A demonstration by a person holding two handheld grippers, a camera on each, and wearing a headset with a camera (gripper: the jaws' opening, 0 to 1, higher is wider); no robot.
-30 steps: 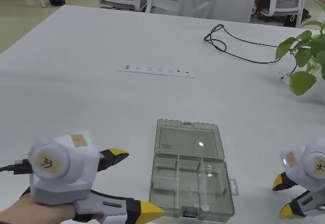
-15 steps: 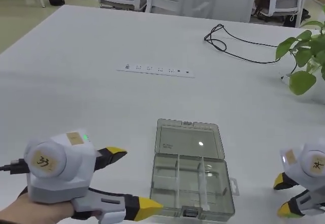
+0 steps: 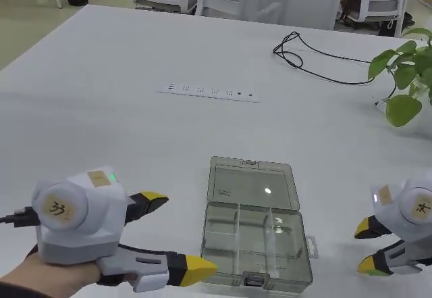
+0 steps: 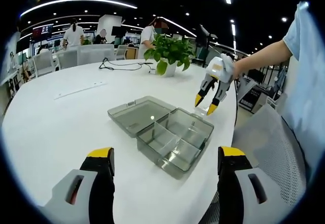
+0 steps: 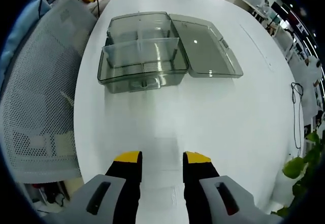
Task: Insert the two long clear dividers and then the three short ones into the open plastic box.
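Smoky clear plastic box sits open at the table's near edge, between two grippers, its lid folded flat on the far side. Clear dividers already stand inside; their number is hard to tell. The left gripper, jaws wide apart and empty, hangs just beside the box's near-left corner and looks the nearer. The right gripper, jaws parted and empty, hangs off to the right. A power strip, cable and plant lie well beyond, blocking nothing.
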